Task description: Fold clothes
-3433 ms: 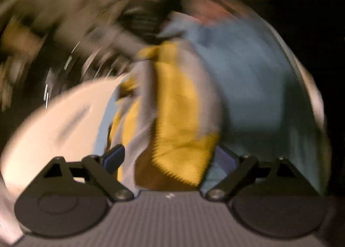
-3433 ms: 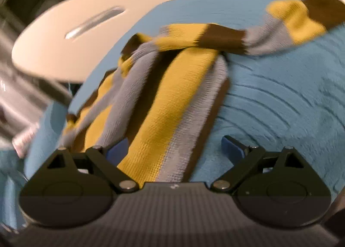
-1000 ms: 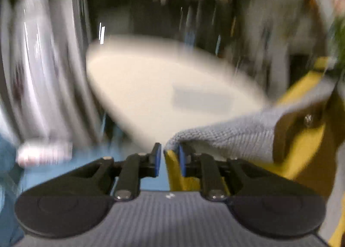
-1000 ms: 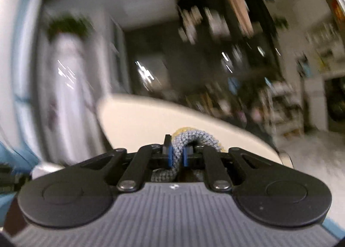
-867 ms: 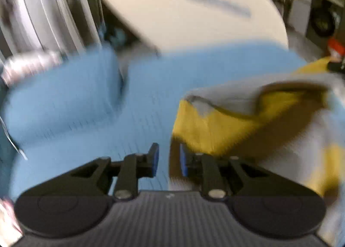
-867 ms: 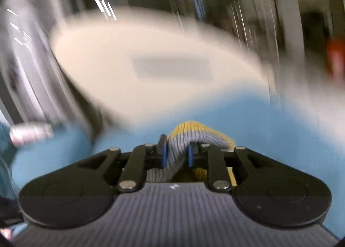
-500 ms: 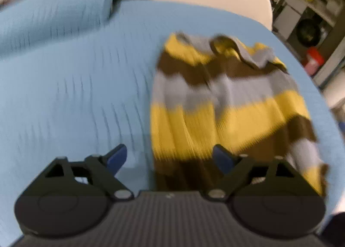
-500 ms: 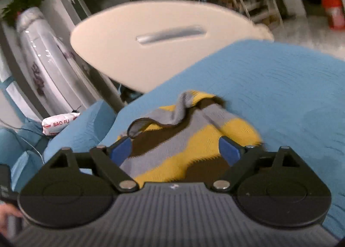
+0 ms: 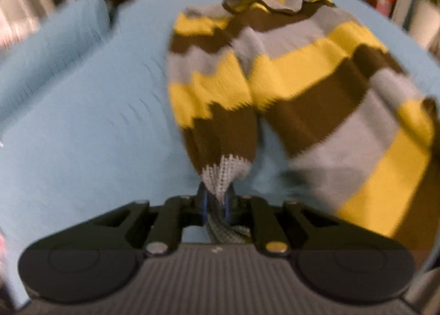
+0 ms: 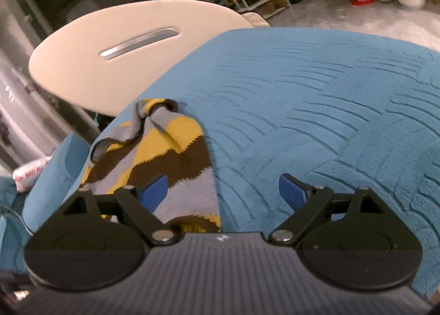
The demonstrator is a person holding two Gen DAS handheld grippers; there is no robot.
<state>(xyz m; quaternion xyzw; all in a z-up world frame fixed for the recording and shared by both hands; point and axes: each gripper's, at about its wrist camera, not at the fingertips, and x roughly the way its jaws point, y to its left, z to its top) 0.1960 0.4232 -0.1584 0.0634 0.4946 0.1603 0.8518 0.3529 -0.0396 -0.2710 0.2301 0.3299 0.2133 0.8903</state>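
Striped knit sweater spread on blue bedspread, bare cover open to its right. Left gripper closing, pinching grey cuff at sweater's near edge. Right gripper wide open, empty, over sweater's right edge.

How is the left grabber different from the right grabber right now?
The left gripper is closing its jaws, with the grey cuff of the striped yellow, brown and grey knitted sweater pinched between them; the right gripper stands wide open and holds nothing. The left one sits at a sleeve end, the right one over the sweater's edge. Both have blue pads and hang over the blue textured blanket.
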